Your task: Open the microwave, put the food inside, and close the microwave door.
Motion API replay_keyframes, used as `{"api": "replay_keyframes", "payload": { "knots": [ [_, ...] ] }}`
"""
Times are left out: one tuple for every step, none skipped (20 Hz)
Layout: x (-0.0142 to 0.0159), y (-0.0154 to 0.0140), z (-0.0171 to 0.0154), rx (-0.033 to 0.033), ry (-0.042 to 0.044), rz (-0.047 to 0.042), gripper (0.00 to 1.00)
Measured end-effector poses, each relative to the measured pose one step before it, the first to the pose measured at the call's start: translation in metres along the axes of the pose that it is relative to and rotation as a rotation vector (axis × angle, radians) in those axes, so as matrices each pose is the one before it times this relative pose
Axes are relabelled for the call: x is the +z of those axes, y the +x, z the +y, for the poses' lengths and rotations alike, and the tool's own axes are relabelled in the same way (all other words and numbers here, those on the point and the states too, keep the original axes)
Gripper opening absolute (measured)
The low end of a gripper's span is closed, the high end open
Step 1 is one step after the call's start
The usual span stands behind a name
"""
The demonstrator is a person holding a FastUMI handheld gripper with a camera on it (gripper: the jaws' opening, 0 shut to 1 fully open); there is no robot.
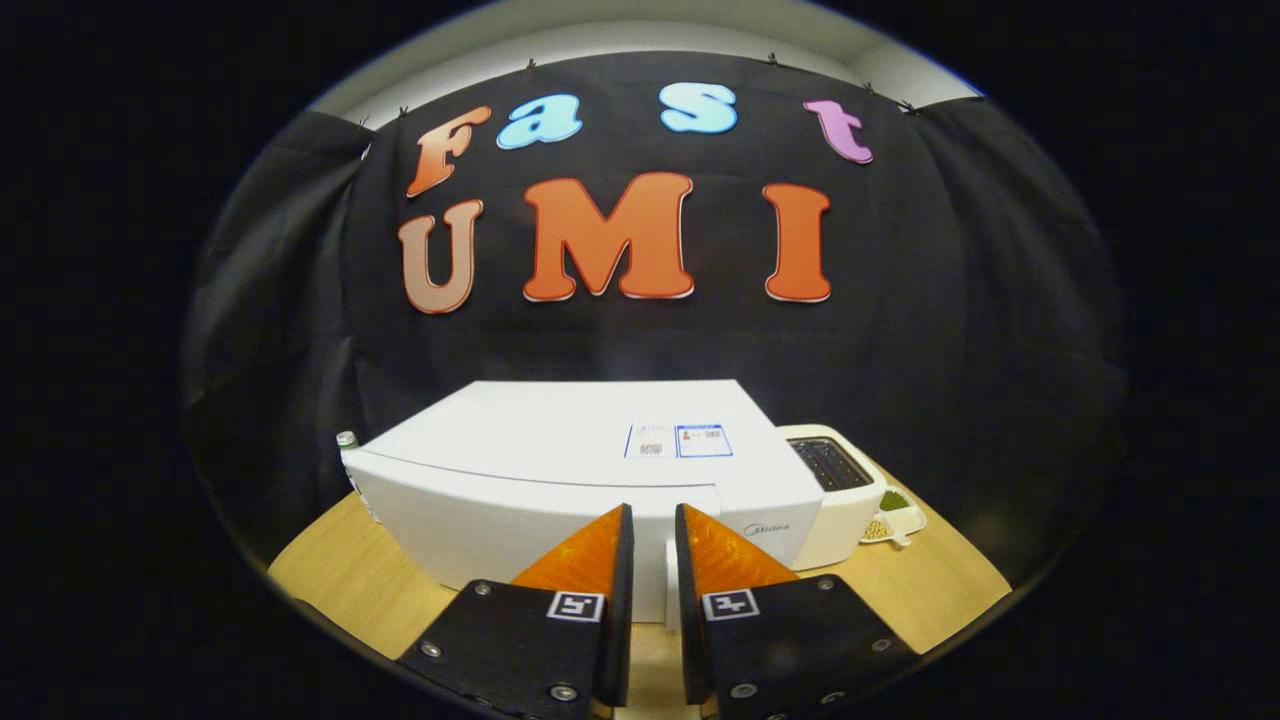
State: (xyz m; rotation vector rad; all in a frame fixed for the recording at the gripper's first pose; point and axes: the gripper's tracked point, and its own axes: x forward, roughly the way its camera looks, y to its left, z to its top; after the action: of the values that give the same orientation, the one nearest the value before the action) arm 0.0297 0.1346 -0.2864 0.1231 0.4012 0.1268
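From my remote seat I see the gripper (653, 520) as two wedge-shaped fingers (590, 555) that taper to narrow tips, standing close together with a slim gap between them and nothing gripped. Each finger sits on a flat, angular black mounting block (520, 635) fastened with small round silver screws. Each block also carries a small square black-and-white fiducial marker (575, 606) near its inner corner.
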Motion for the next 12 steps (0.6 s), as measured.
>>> {"api": "replay_keyframes", "payload": {
  "knots": [
    [0.01717,-0.00755,-0.00566,-0.00196,0.00487,-0.02536,0.27],
    [0.01654,-0.00805,-0.00531,-0.0027,0.00407,-0.02141,0.3],
    [0.01703,-0.00601,-0.00598,-0.00547,0.00105,-0.02685,0.37],
    [0.01592,-0.00493,-0.00745,-0.01065,0.00397,-0.02225,0.41],
    [0.01498,-0.00491,-0.00434,0.00032,0.00491,-0.02081,0.49],
    [0.01376,-0.00511,-0.00191,0.0003,0.00631,-0.0155,0.54],
    [0.01378,-0.00377,-0.00137,0.00767,0.00208,-0.01758,0.64],
    [0.0125,-0.0032,-0.0023,0.00396,-0.00188,-0.01638,0.69],
    [0.01178,-0.00286,-0.00315,0.00068,-0.00295,-0.01483,0.79],
    [0.01144,-0.00374,-0.00138,0.00238,-0.0006,-0.01358,0.83],
    [0.01174,-0.00159,-0.00136,0.00182,0.00301,-0.01447,0.88],
    [0.00994,0.00012,0.00117,0.00346,0.00135,-0.01035,0.91]
  ]
}}
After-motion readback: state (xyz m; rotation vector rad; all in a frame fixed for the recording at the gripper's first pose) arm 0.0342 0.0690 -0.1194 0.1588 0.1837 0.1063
